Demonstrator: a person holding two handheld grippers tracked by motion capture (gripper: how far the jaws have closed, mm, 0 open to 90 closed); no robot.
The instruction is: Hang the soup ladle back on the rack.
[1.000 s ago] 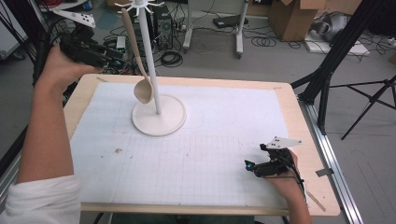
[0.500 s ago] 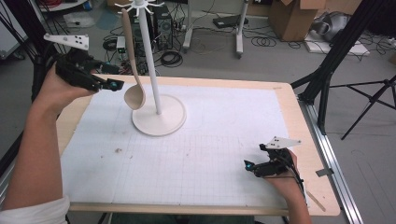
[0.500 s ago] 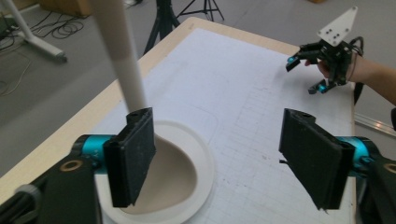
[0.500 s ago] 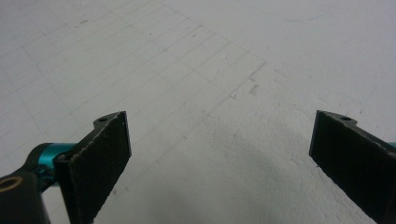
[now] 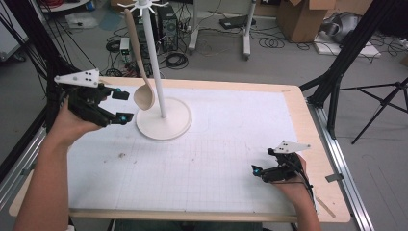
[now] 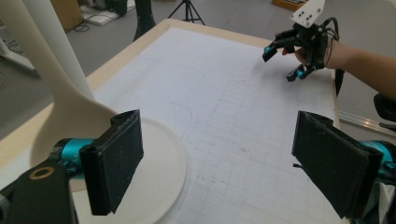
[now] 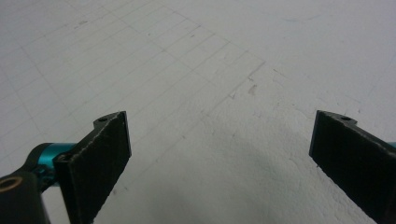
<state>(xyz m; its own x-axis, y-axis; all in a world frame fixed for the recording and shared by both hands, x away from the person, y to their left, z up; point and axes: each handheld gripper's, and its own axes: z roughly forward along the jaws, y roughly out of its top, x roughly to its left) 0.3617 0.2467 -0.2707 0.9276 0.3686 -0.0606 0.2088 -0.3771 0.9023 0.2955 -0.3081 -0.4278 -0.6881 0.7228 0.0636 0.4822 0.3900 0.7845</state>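
Observation:
A wooden spoon [image 5: 144, 97] hangs by its handle from the top of a white rack, whose pole [image 5: 155, 62] rises from a round base [image 5: 166, 124] at the table's back left. The spoon's bowl hangs just above the base. My left gripper [image 5: 123, 106] is just left of the bowl. Its jaws have just been opening, and they stand wide with nothing between them. In the left gripper view the spoon bowl [image 6: 70, 119] sits behind one jaw of the left gripper [image 6: 219, 144]. My right gripper [image 5: 257, 172] rests open near the front right, over bare mat [image 7: 219, 135].
A white grid mat [image 5: 216, 144] covers the wooden table [image 5: 315, 144]. Black tripod legs [image 5: 337, 82] stand off the right edge. Cables and boxes lie on the floor behind. The right hand with its gripper [image 6: 299, 51] shows far across the mat in the left gripper view.
My left gripper has come down and forward from the back left corner to beside the spoon bowl, and its jaws have spread. The hanging spoon has swung slightly. The right hand has kept still.

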